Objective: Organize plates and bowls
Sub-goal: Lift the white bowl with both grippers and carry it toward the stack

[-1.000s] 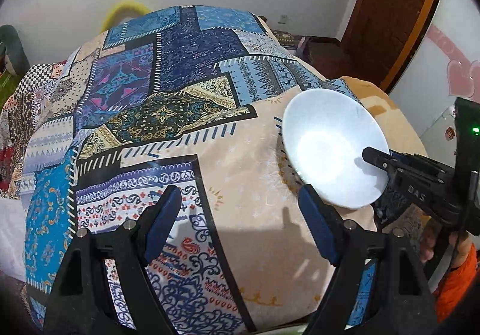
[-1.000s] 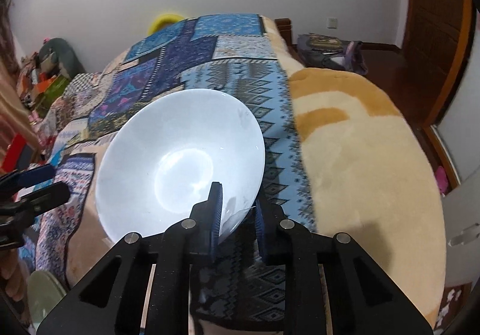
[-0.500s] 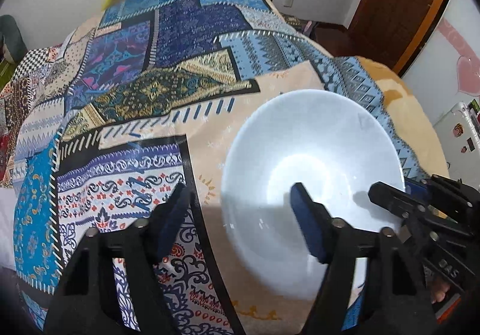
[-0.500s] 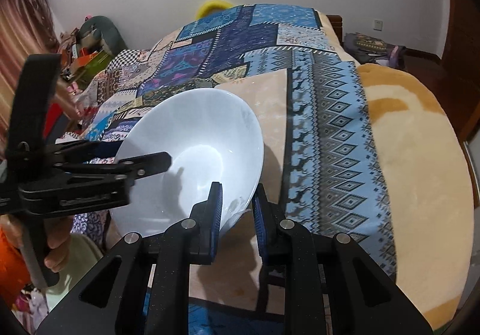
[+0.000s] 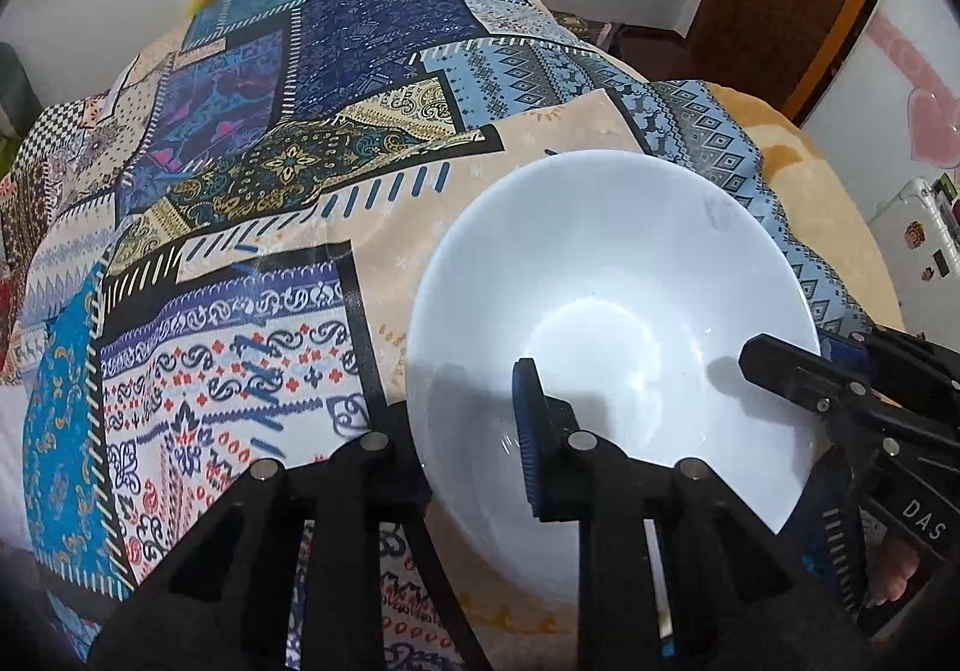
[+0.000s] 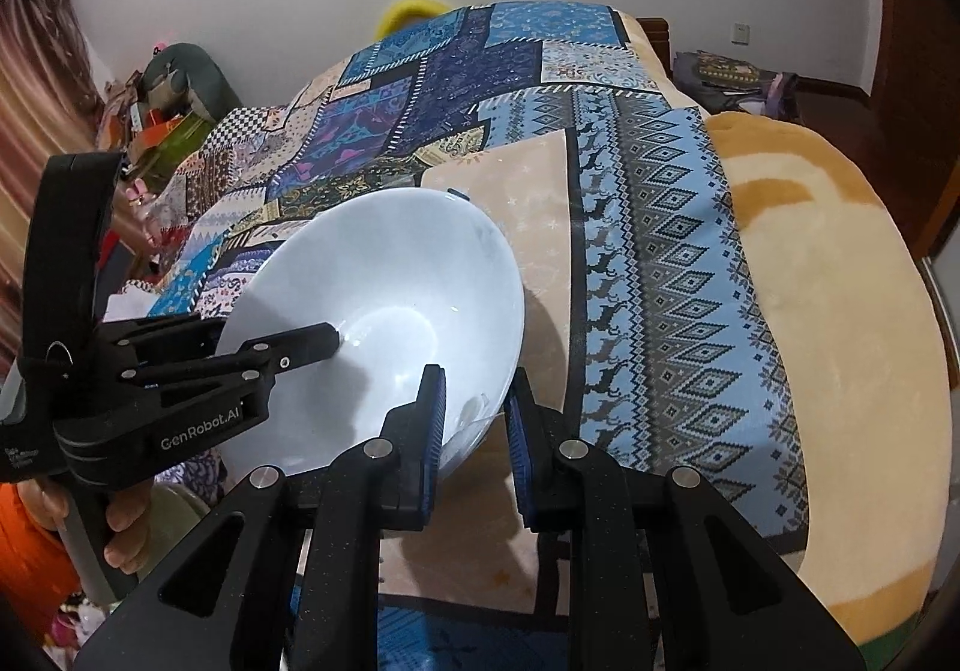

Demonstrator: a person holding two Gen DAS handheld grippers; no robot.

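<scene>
Holding the white bowl (image 5: 606, 299) above the patterned bedspread (image 5: 252, 227), low and right of centre in the left view, we are keeping our right gripper (image 6: 474, 431) clenched on its near rim while our left gripper (image 5: 468, 419) is closing across the opposite rim, wall between its jaws

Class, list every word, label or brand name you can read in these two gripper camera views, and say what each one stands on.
"GenRobot.AI": on the side of the left gripper, seen from the right wrist.
"DAS": on the body of the right gripper, seen from the left wrist; it may be cut off.
Small white print on the left gripper's lower edge: too small to read.
Stickers on the white appliance: too blurred to read.
The white bowl bears no text.
</scene>
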